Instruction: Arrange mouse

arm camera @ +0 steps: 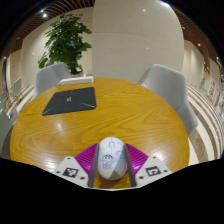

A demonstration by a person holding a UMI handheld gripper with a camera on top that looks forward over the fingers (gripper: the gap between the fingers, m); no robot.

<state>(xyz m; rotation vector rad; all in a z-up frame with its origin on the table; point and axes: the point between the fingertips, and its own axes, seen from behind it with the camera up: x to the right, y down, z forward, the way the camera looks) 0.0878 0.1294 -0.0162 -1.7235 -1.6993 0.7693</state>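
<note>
A white mouse [111, 157] with a small blue drawing on its back sits between my gripper's [111, 166] two fingers. Both fingers press on its sides, with the magenta pads [88, 158] against it, so the gripper is shut on the mouse. The mouse is over the near edge of the round wooden table [135, 112]. A black mouse mat [70, 100] lies flat on the table, beyond the fingers and to the left, well apart from the mouse.
Two grey chairs stand at the table's far side, one behind the mat [54, 78] and one on the right [166, 82]. A leafy potted plant [66, 40] stands by the wall behind the left chair.
</note>
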